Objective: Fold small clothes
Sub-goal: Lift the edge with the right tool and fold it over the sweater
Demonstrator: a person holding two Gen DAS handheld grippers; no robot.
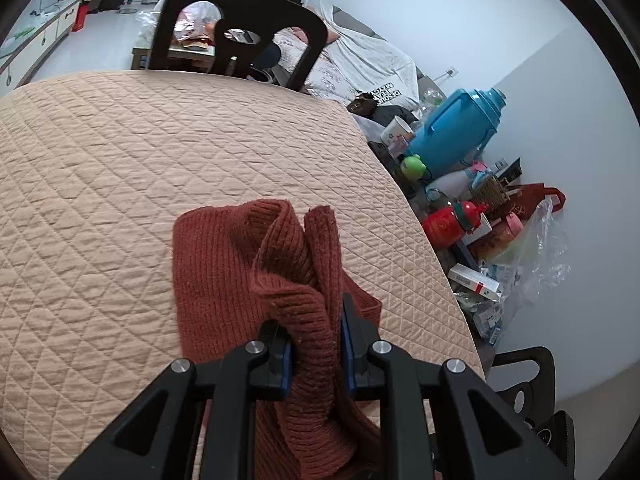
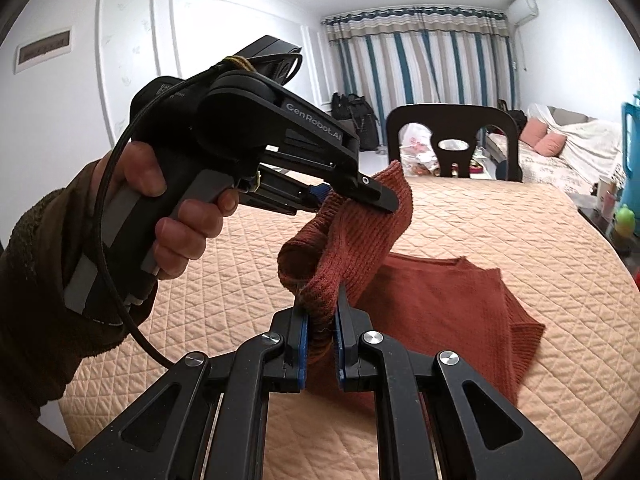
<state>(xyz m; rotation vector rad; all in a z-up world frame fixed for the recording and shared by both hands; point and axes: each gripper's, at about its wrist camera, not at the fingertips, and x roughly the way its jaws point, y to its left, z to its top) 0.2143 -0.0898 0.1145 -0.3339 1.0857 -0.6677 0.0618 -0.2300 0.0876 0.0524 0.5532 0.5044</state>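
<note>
A rust-red ribbed knit garment [image 2: 440,300] lies partly on the quilted peach table cover [image 2: 500,216]. One edge of it is lifted off the cover between both grippers. My right gripper [image 2: 320,320] is shut on a bunched fold of the knit at the bottom of its view. My left gripper [image 2: 360,196] is seen from the side in the right wrist view, held by a hand [image 2: 176,216], and is shut on the raised edge higher up. In the left wrist view the same garment [image 1: 224,264] bunches between the left gripper's [image 1: 316,336] blue pads, and the rest trails onto the cover [image 1: 120,180].
A dark chair [image 1: 240,40] stands at the table's far edge. To the right of the table is clutter: a blue thermos jug [image 1: 456,128], a red bottle [image 1: 448,224], cups, boxes and a plastic bag [image 1: 536,248]. A covered sofa [image 2: 568,144] sits beyond.
</note>
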